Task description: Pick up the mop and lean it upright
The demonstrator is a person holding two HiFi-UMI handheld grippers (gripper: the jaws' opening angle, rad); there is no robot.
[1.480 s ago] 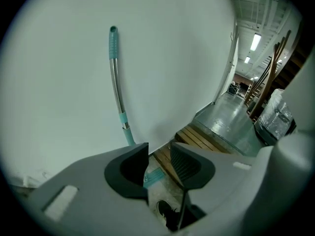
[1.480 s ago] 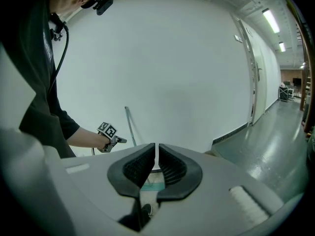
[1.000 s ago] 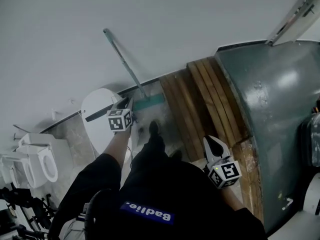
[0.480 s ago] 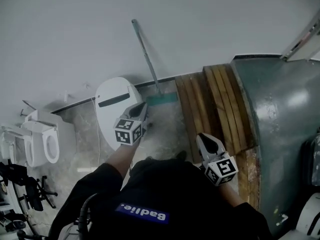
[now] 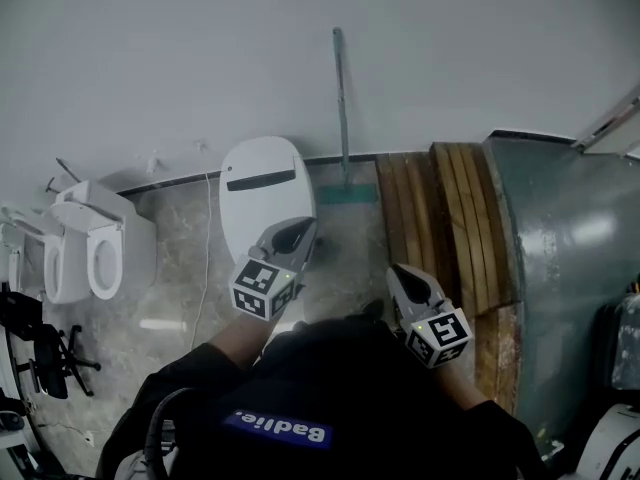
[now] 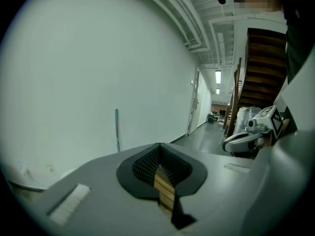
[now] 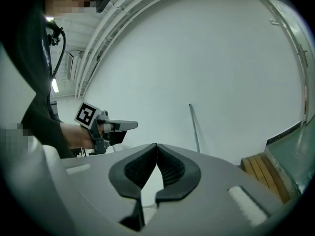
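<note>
Along the left edge of the marble floor (image 5: 170, 268) we see white toilets (image 5: 88, 260) set against the pale wall (image 5: 180, 58). Just right of them sits a white oval fixture (image 5: 262, 190) with a dark slot across its top. Over its near end we hold the left claw (image 5: 302, 231), its jaws shut tip to tip with nothing between them.

Further right stands the mop (image 5: 342, 108). It is upright, with its handle leaning on the wall and its teal head on the floor at the wall's foot, between the fixture and the wooden planks (image 5: 440, 218). Neither claw touches it; both sit well apart from it, on the near side.

Right of the mop we hold the right claw (image 5: 398, 271), also closed and empty, beside the planks. Beyond the planks, at the far right, rises a grey-green curved panel (image 5: 565, 258).
</note>
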